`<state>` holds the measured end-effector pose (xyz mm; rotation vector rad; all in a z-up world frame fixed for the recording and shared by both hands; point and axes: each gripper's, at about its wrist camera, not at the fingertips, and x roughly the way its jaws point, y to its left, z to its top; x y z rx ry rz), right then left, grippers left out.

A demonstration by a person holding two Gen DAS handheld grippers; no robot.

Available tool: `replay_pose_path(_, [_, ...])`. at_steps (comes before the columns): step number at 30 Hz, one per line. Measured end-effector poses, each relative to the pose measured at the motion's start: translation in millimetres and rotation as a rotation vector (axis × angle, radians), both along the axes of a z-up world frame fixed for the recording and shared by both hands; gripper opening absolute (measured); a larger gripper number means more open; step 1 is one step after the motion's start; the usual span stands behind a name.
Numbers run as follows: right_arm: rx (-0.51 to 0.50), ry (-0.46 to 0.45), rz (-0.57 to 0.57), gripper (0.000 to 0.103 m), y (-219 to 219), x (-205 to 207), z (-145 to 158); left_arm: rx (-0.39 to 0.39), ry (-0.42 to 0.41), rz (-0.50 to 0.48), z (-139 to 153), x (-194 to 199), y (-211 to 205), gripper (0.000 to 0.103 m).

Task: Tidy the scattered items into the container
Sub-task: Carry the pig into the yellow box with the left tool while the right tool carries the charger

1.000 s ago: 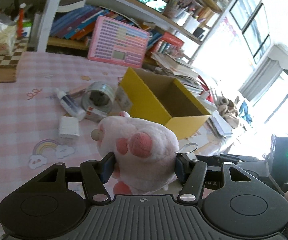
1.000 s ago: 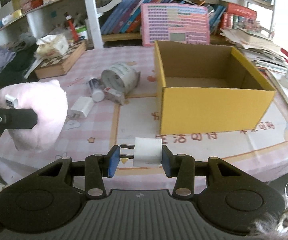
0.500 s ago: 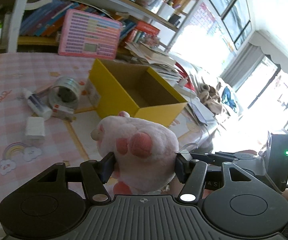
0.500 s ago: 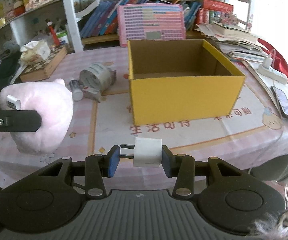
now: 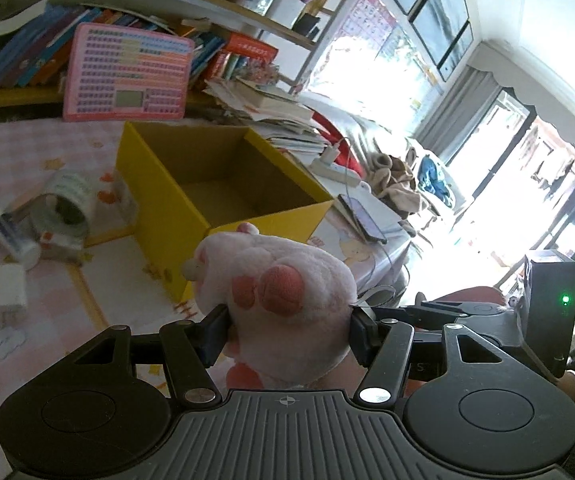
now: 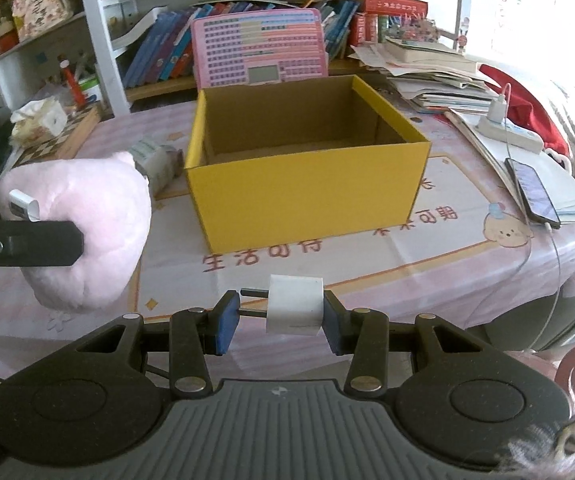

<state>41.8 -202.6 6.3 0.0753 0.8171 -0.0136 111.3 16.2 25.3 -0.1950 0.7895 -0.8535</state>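
1. both tools have swung toward the yellow box over the last second; it now sits larger and more centred in each view, and the loose items have slid to the left edge of the left wrist view.
2. left tool is pinching the pink plush toy, held in the air just short of the box's near corner, not yet over the opening.
3. right tool is pinching a white plug adapter sideways, its prongs against the left pad, raised above the desk in front of the box.
4. box interior looks bare in both views, so nothing seems to be stowed yet.
5. left to do, by my reading: drop these two in, then fetch the tape roll, the small tube, the white charger and a small packet beside the roll, all lying on the desk left of the box.
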Motion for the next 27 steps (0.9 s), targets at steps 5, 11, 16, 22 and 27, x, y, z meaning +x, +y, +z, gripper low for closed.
replay_pose_path(5, [0.002, 0.002, -0.004, 0.041, -21, 9, 0, 0.004, -0.005, -0.019, 3, 10, -24, 0.059])
replay_pose_path(11, [0.007, -0.030, 0.003, 0.041, -47, 26, 1, 0.007, -0.039, -0.021, 10, 23, -49, 0.059])
replay_pose_path(16, [0.005, -0.090, 0.052, 0.041, -65, 49, 9, 0.016, -0.099, 0.014, 20, 38, -65, 0.060])
replay_pose_path(22, [0.001, -0.162, 0.152, 0.041, -81, 92, 25, 0.026, -0.171, 0.091, 30, 65, -82, 0.060])
replay_pose_path(27, [-0.034, -0.196, 0.267, 0.041, -87, 140, 29, 0.062, -0.196, 0.163, 27, 95, -99, 0.060])
